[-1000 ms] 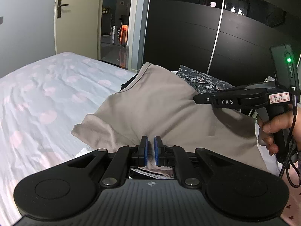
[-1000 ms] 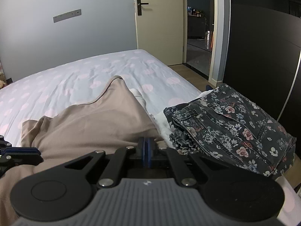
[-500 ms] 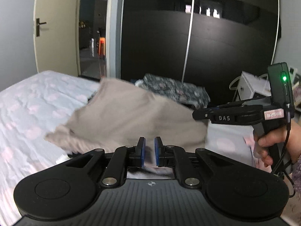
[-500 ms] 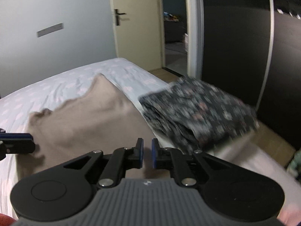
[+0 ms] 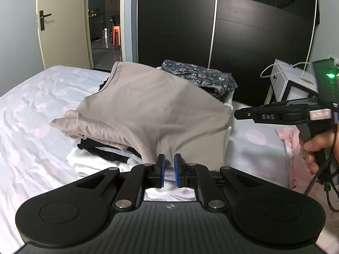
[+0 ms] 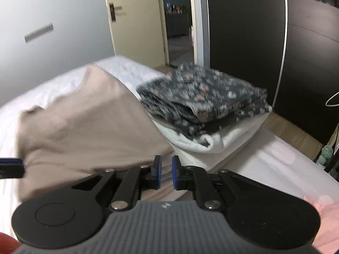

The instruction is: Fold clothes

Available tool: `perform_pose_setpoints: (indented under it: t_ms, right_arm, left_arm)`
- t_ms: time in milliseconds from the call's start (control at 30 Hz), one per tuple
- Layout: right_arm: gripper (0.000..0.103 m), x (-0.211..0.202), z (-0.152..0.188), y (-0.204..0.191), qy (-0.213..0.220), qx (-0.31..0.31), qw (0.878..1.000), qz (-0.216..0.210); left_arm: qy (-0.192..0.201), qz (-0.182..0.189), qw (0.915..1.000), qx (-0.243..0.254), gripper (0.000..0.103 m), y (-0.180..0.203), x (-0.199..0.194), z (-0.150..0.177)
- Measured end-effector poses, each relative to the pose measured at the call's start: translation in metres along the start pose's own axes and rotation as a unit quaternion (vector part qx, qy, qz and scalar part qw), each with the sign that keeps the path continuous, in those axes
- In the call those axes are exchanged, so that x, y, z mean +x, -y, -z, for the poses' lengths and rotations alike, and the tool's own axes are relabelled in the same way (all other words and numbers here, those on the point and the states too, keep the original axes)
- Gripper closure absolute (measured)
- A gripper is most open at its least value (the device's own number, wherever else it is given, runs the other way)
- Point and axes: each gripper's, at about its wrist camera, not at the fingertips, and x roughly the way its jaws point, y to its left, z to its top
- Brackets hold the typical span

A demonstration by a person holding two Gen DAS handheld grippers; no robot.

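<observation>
A beige shirt (image 5: 152,105) lies spread over a stack of folded black and white clothes (image 5: 101,152) on the bed. Its near edge is drawn to a point between the blue pads of my left gripper (image 5: 168,167), which is shut on it. In the right wrist view the same shirt (image 6: 84,122) lies to the left. My right gripper (image 6: 165,169) stands slightly open with no cloth between its pads. In the left wrist view its tip (image 5: 238,113) is just right of the shirt's far corner, apart from it. The left gripper's tip (image 6: 12,165) shows at that view's left edge.
A folded dark floral garment (image 6: 203,97) rests on a folded white one (image 6: 211,141) beyond the shirt. The bed (image 5: 31,116) has a pale spotted sheet. A black wardrobe (image 5: 233,31) stands behind, a white box (image 5: 292,82) to the right, an open door (image 5: 63,31) to the left. A hand (image 5: 317,146) holds the right gripper.
The right jaws have parted and let go of the shirt's corner. Both grippers have drawn back towards me, and the shirt now lies over the folded stack.
</observation>
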Motion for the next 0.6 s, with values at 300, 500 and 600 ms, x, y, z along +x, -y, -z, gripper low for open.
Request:
perform_pose_setpoints:
  t_ms: [300,500,600]
  right_arm:
    - [0.074,-0.060,0.017,-0.063,0.039,0.011,0.995,-0.095]
    - [0.074,-0.051,0.044,-0.085,-0.013,0.030,0.996,-0.088]
    - [0.067,-0.060,0.049,-0.087,-0.021,0.035,0.996,-0.081]
  left_arm:
    - [0.000,-0.019,0.9993,-0.031,0.088,0.000,-0.029,0.007]
    - [0.013,-0.036,0.9977,-0.056,0.076,-0.007,-0.051,0.009]
    - [0.024,-0.039,0.9964,-0.072,0.066,-0.010,-0.062,0.010]
